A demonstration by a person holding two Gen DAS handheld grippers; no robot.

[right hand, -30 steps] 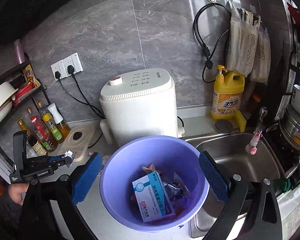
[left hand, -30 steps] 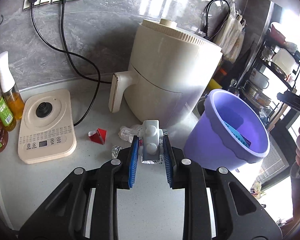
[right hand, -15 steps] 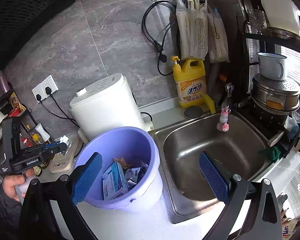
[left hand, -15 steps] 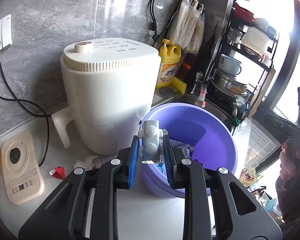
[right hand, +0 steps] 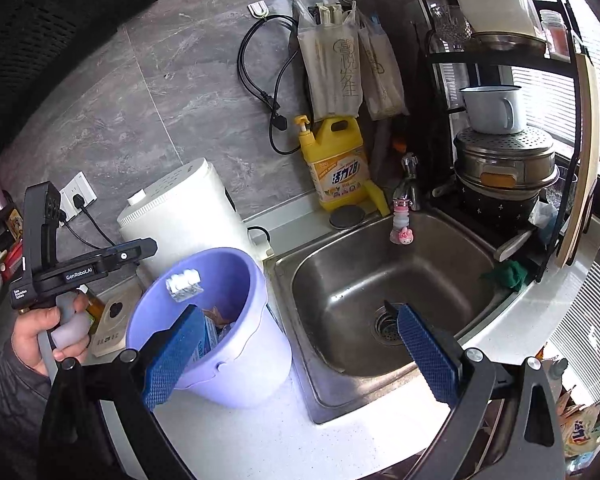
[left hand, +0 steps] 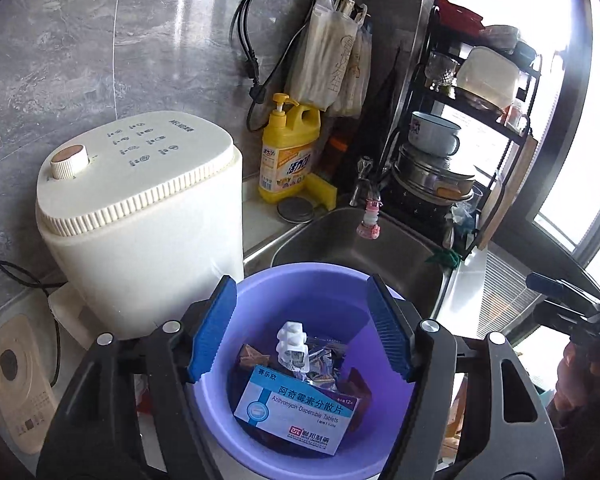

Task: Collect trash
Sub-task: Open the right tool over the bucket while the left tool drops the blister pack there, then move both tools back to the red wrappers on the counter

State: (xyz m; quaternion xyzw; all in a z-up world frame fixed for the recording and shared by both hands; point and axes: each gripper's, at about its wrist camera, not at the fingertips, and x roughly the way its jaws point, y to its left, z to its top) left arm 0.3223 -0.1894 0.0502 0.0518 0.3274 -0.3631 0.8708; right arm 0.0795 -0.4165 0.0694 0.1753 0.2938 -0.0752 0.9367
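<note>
Grey marble-look wall tiles back a pale kitchen tabletop (right hand: 260, 440) where a round lilac plastic bucket (left hand: 228, 412) stands between a cream ribbed-lid appliance (left hand: 140, 220) and a stainless steel sink (right hand: 380, 280). Above the bucket hangs the left gripper (left hand: 300, 328), its blue ridged fingers (left hand: 214, 328) opening with nothing pressed between them; a small white knobbly plastic piece with a foil edge (left hand: 294, 346) sits free in the gap, over the bucket's mouth, and the right wrist view shows it in the air just inside the rim. Below it in the bucket lie a blue-and-white tablet box (left hand: 296, 412), crinkled foil wrappers and brown scraps, the lowest layer lost in shadow. The right gripper (right hand: 300, 356) hangs nearer the sink, its blue textured fingers (right hand: 428, 356) wide apart and holding nothing, the left one overlapping the bucket's near wall. A hand (right hand: 48, 328) in a dark sleeve grips the left gripper's handle at the frame edge. Behind the sink stand a yellow detergent jug (right hand: 340, 164) with a pump, a tap (right hand: 408, 184) with a pink fitting, and a black wire rack (right hand: 500, 128) stacked with a steel steamer and an enamel mug. Cloth bags and a coiled black cable (right hand: 260, 80) hang from wall hooks. A beige kettle base (left hand: 12, 392) is cut off at the left.
</note>
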